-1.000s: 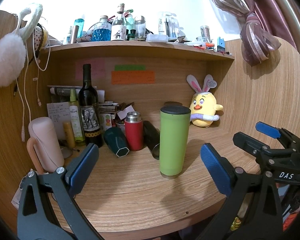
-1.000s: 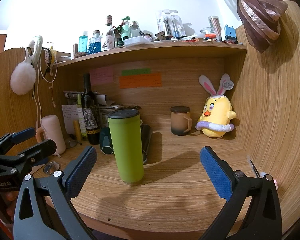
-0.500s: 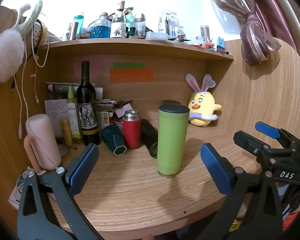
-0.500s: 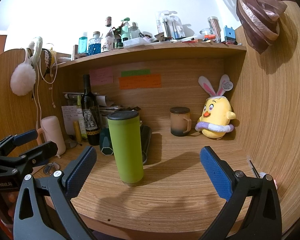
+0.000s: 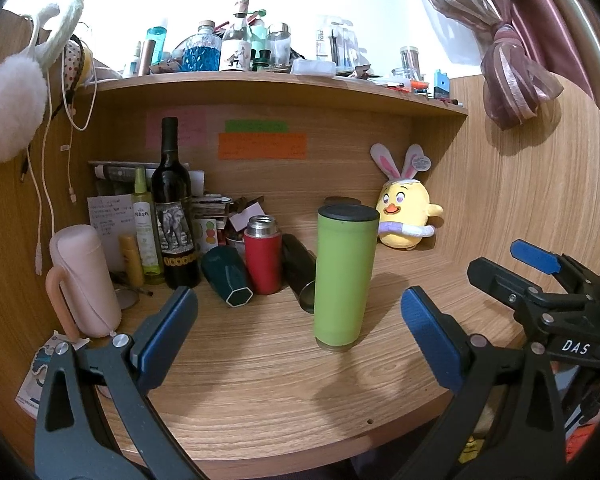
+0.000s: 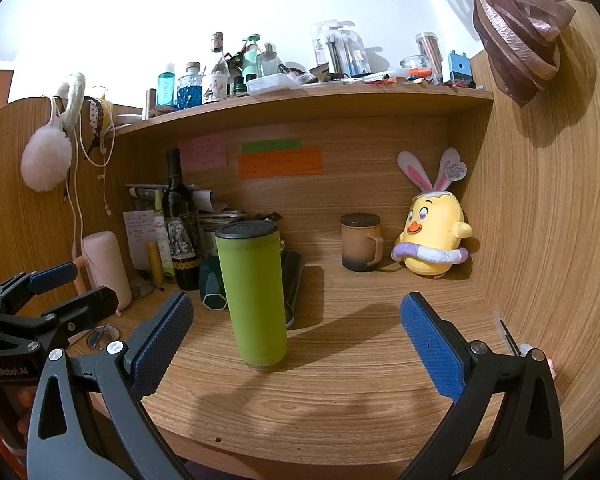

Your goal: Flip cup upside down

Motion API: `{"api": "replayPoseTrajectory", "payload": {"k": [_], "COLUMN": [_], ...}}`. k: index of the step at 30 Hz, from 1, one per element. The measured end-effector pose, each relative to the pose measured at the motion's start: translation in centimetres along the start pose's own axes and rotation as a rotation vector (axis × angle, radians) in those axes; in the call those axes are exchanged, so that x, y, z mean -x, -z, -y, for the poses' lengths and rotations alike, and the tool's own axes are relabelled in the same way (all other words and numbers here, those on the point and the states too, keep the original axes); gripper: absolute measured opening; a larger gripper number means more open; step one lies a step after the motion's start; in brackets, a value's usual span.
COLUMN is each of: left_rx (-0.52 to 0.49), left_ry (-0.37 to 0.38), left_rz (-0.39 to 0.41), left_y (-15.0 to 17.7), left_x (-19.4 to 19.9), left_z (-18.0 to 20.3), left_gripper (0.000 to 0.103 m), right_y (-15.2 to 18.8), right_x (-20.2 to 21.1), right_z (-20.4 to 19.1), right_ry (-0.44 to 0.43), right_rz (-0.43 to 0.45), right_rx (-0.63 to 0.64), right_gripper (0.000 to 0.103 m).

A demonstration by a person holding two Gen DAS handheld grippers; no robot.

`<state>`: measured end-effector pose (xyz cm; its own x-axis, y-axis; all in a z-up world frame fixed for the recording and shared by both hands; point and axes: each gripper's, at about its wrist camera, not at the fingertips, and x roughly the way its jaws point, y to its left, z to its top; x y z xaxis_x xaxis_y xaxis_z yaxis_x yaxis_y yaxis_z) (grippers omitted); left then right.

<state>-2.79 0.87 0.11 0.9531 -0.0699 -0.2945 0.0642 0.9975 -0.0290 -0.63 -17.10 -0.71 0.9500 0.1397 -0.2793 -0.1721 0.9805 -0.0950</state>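
A tall green cup [image 5: 343,276] with a black end on top stands upright near the middle of the wooden desk [image 5: 260,392]; it also shows in the right wrist view [image 6: 255,296]. My left gripper [image 5: 300,338] is open and empty, in front of the cup, apart from it. My right gripper [image 6: 296,340] is open and empty, in front of the cup and slightly to its right. The right gripper shows at the right of the left wrist view [image 5: 540,280], and the left gripper at the left of the right wrist view [image 6: 48,292].
Behind the cup lie a black tumbler [image 5: 298,268] and a dark green cup [image 5: 226,280] on their sides, with a red flask [image 5: 262,256] and a wine bottle [image 5: 174,208] standing. A pink jug [image 5: 84,280] stands left. A brown mug [image 6: 359,247] and plush chick [image 6: 430,236] stand at the back right.
Both grippers have drifted slightly back and up from the desk; the view has shifted a little. The green cup has not moved. Both grippers stay open.
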Motion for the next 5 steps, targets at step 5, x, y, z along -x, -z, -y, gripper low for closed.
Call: {"api": "replayPoseTrajectory", "payload": {"k": [5], "left_rx": [0.017], "left_ry": [0.011], "left_rz": [-0.012], "left_y": [0.00], "left_x": [-0.12], "left_z": [-0.04], "left_gripper": [0.103], "right_y": [0.01], "right_x": [-0.02], "right_z": [-0.07], "right_ry": [0.002], "right_rz": [0.000], "right_rx": [0.001], "right_gripper": [0.103]}}
